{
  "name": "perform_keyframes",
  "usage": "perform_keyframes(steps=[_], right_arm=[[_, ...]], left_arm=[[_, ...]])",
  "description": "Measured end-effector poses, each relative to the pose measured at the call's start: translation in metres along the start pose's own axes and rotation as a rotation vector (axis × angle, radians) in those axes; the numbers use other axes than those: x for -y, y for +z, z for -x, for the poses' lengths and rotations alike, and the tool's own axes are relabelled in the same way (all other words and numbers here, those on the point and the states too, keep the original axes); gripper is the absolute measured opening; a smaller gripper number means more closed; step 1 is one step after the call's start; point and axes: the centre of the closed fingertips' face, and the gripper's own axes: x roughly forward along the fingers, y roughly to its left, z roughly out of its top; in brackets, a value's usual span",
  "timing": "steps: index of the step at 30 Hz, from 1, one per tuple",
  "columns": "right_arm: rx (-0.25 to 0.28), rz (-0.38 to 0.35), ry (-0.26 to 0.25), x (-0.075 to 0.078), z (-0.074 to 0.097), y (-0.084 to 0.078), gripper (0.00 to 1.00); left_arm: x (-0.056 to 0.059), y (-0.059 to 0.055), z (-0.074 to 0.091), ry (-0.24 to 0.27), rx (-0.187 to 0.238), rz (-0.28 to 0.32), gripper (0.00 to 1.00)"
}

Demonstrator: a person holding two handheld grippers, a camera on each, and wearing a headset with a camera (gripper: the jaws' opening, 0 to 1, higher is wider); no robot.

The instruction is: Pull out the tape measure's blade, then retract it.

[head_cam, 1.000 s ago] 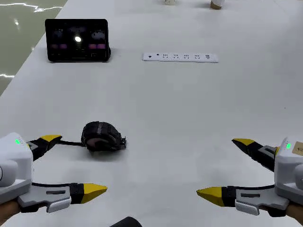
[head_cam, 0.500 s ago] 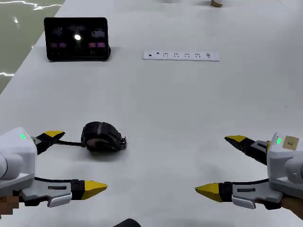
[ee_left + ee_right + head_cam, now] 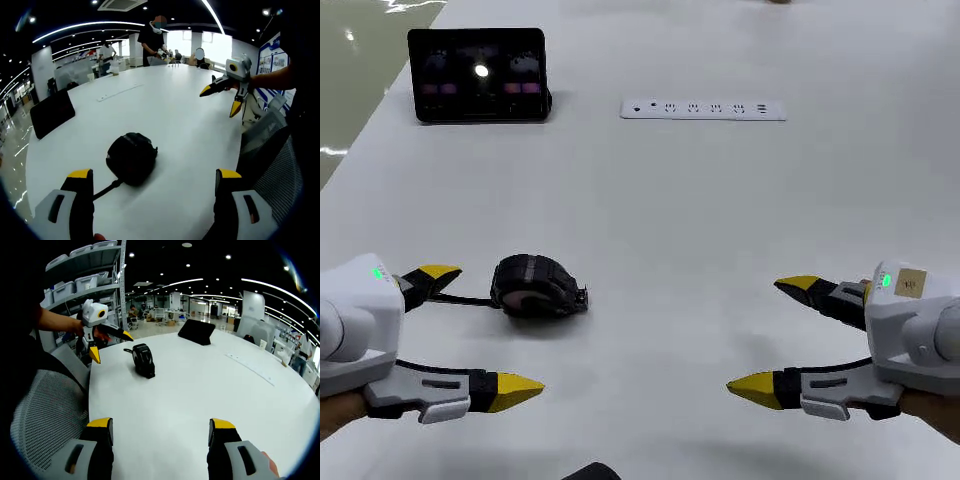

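Both tools are spread wide and empty: the left gripper [image 3: 492,328] sits just beside the tape measure [image 3: 538,288], which lies on the white table [image 3: 720,220] with its cord [image 3: 470,300] trailing toward that gripper, and the right gripper [image 3: 758,335] is well apart on the other side. The danger, I'd say, is that the case lies loose on a slick top, so an off-centre pinch could send it skidding. That small hook [image 3: 582,296] looks easy to miss too.
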Motion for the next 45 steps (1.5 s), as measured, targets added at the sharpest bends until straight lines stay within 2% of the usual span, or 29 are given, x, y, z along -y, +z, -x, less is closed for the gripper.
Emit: perform_keyframes(steps=[12,22,45], right_arm=[[-0.02,0.045,0.045,0.004,-0.017,0.003,0.74],[-0.039,0.094,0.089,0.008,-0.032,0.007,0.68],[-0.064,0.212,0.201,0.006,-0.068,0.021,0.54]], left_arm=[[-0.008,-0.002,-0.007,-0.035,-0.033,-0.029,0.99],[-0.016,-0.002,-0.013,-0.076,-0.055,-0.065,0.95],[-0.031,0.001,-0.028,-0.173,-0.113,-0.173,0.69]])
